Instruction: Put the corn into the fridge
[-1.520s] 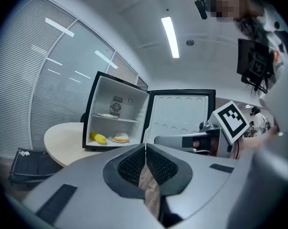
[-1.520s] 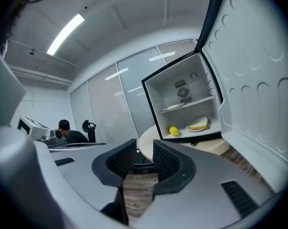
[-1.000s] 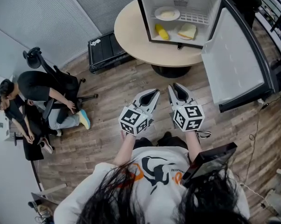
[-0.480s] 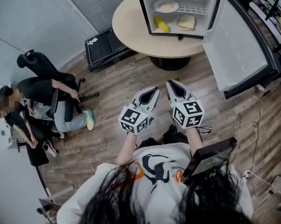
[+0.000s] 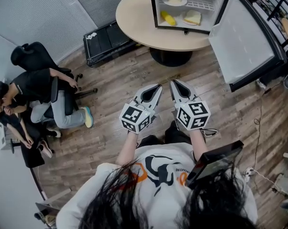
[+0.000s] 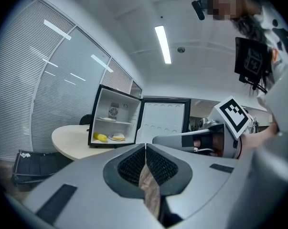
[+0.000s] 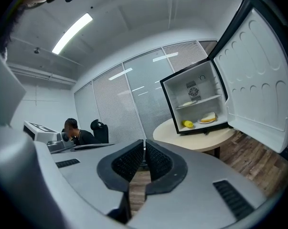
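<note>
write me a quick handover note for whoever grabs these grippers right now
Left gripper: shut, empty.
Right gripper: shut, empty. Both are held in front of the person, well back from the table.
Corn: lying on the floor of the fridge, left of a sandwich; a plate sits on the shelf above.
Done: corn is in the fridge.
Left: the door stands wide open; closing it is probably all that remains.

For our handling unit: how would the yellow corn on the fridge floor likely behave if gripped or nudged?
The corn looks like a short rounded cob lying on its side, so a nudge would probably roll it along the fridge floor. It holds its shape, so it is likely stiff, not floppy. Its curved sides might slip in a narrow pinch.
</note>
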Demonstrator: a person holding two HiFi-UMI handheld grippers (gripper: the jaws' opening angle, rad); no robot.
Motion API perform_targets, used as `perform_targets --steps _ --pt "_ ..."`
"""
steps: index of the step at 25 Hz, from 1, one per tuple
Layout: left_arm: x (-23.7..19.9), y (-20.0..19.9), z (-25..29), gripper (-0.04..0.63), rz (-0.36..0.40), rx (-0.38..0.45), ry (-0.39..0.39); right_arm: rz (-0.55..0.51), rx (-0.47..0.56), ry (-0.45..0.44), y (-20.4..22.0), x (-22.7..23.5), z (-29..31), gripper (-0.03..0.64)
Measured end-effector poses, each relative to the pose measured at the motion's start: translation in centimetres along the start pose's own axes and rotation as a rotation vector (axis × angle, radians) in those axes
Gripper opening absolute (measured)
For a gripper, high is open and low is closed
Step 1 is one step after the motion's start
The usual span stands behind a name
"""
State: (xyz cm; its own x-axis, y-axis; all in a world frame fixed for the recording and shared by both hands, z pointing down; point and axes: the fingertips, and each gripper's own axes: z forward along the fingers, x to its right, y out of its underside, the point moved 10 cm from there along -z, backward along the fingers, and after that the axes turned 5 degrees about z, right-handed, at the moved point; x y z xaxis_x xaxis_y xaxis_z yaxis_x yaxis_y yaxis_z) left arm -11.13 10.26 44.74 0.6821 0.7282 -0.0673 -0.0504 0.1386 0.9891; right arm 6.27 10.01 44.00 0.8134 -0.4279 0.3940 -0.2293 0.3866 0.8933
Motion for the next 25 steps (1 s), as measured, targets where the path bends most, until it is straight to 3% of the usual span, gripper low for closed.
perform_targets --steps 10,25 --pt "0.3 0.0 -3.0 0.012 0.006 0.011 0.009 -0.004 -0.004 0.011 1.1 -2.7 -1.2 0.025" --pt "1.2 -0.4 -3.4 0.012 0.017 0.017 0.035 0.008 -0.010 0.046 1.4 -2.8 -2.3 0.025"
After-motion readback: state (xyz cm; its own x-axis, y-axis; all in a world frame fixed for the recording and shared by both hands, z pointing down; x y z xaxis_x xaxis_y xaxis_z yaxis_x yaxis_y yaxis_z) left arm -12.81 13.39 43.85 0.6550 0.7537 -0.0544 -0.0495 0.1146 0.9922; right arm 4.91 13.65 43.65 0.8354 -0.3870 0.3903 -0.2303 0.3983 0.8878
